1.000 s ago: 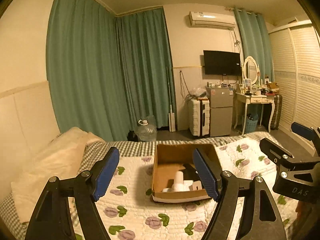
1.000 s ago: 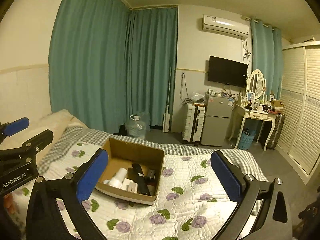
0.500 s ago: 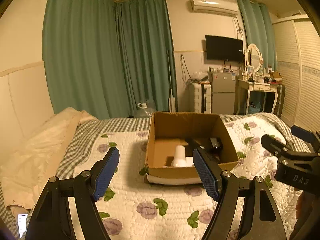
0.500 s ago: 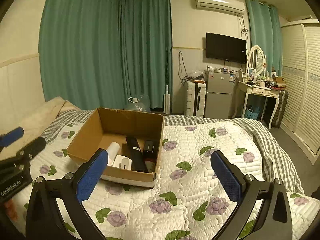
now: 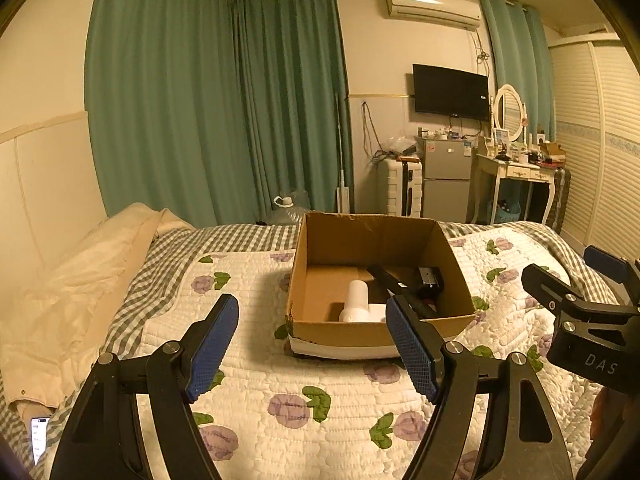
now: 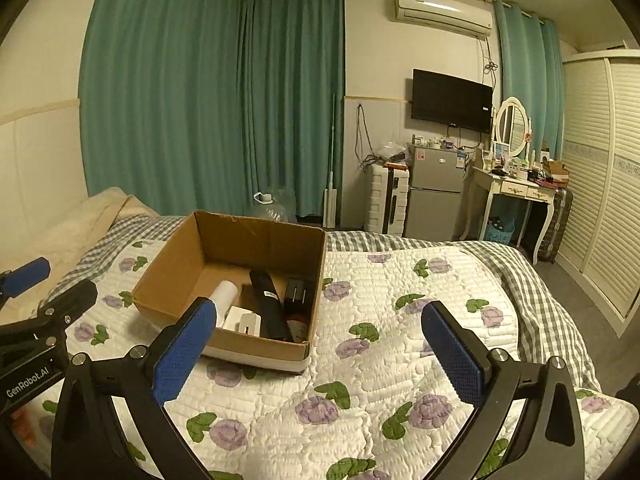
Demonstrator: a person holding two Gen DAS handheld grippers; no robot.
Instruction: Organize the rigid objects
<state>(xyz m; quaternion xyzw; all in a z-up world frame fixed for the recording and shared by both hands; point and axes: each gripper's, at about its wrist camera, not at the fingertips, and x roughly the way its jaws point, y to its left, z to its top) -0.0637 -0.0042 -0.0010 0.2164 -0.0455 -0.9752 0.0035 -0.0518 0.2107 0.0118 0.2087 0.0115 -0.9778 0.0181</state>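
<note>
Both grippers, left (image 5: 312, 344) and right (image 6: 320, 344), hovering with fingers wide, empty, before cardboard box (image 5: 340, 236); aiming at white bottle (image 5: 356, 300), descending straight.

right gripper (image 6: 320, 344) hangs wide open over the floral quilt (image 6: 400, 360). ahead on the left sits the cardboard box (image 6: 256, 240), holding a white cylinder (image 6: 224, 295), a long black item (image 6: 269, 300) and a dark bottle (image 6: 297, 304). left gripper (image 6: 36, 292) shows at the left edge.
</note>
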